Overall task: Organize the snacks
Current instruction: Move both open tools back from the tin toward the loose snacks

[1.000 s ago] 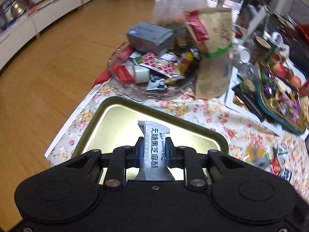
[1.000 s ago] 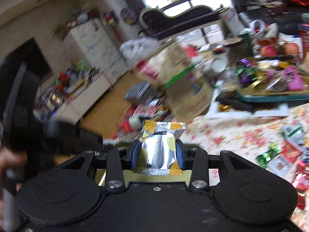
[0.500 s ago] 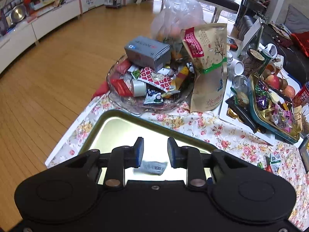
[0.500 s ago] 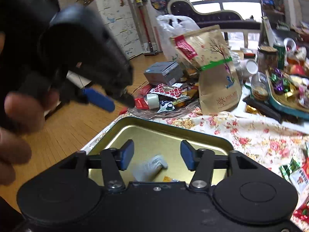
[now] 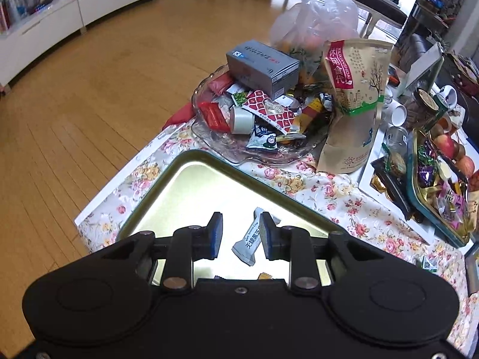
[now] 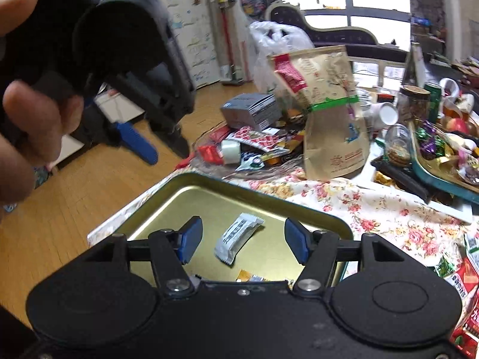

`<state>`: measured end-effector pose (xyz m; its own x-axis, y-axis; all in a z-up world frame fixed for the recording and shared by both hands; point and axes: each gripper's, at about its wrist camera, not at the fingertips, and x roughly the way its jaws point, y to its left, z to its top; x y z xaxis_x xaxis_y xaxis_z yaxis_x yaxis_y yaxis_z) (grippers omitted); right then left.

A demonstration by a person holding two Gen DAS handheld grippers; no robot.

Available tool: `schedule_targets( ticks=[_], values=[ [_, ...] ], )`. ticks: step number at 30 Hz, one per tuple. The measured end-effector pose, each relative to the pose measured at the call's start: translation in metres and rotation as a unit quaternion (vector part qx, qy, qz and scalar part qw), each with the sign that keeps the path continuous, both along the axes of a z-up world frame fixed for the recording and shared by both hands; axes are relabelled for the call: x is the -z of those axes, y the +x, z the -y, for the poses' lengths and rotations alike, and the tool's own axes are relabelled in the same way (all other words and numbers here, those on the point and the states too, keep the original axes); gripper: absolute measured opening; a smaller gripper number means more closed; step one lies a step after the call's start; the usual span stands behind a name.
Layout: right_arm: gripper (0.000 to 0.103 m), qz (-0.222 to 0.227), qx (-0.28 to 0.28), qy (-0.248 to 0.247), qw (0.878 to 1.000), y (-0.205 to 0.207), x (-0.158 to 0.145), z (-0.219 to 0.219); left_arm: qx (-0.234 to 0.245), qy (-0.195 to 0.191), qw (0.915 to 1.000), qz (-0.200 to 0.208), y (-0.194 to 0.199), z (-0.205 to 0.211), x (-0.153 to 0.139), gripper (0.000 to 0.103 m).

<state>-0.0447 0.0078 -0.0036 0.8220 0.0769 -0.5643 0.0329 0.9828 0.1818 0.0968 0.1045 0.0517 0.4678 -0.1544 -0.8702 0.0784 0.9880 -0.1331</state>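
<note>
A gold tin tray (image 5: pixel 191 176) (image 6: pixel 185 203) lies at the near corner of the flowered table. A grey sesame-crisp packet (image 5: pixel 250 239) (image 6: pixel 236 236) lies loose in it. An orange-edged packet (image 6: pixel 248 276) (image 5: pixel 265 275) lies at the tray's near side, mostly hidden by the gripper bodies. My left gripper (image 5: pixel 241 234) is open and empty above the tray; it also shows at upper left in the right wrist view (image 6: pixel 161 146). My right gripper (image 6: pixel 244 243) is open and empty above the tray.
A glass dish (image 5: pixel 215 137) heaped with snacks and a grey box (image 5: pixel 262 62) stands beyond the tray, with a tall brown paper bag (image 5: pixel 353 101) beside it. A teal tray of sweets (image 5: pixel 434 185) is at right. Loose packets (image 6: pixel 461 269) lie at near right. Floor drops off at left.
Both grippers opened and let go of their packets, which now lie in the tray. Both grippers have lifted a little above it.
</note>
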Motion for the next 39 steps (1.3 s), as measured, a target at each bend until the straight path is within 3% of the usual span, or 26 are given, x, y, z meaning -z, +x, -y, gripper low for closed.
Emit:
schedule_targets(
  ticks=[12, 18, 22, 27, 33, 39],
  values=[
    [0.064, 0.020, 0.036, -0.048, 0.998, -0.001, -0.001, -0.001, -0.036, 0.012, 0.9992, 0.017, -0.003, 0.000, -0.002, 0.037],
    [0.064, 0.041, 0.043, -0.079, 0.995, -0.005, -0.007, 0.002, -0.044, 0.048, 0.9968, 0.046, -0.009, 0.008, -0.003, 0.037],
    [0.064, 0.046, 0.047, -0.080, 0.995, -0.011, -0.012, 0.013, -0.029, 0.066, 0.9950, 0.069, -0.013, 0.017, -0.007, 0.037],
    [0.064, 0.049, 0.068, -0.089, 0.992, -0.024, -0.016, 0.037, -0.011, 0.048, 0.9960, 0.075, -0.017, 0.028, -0.012, 0.037],
    [0.063, 0.044, 0.132, -0.062, 0.988, -0.042, -0.018, 0.090, 0.024, 0.027, 0.9968, 0.071, -0.026, 0.056, -0.011, 0.037],
    [0.063, 0.031, 0.201, -0.067, 0.977, -0.063, -0.015, 0.146, 0.099, 0.028, 0.9905, 0.090, -0.050, 0.102, -0.009, 0.037]
  ],
)
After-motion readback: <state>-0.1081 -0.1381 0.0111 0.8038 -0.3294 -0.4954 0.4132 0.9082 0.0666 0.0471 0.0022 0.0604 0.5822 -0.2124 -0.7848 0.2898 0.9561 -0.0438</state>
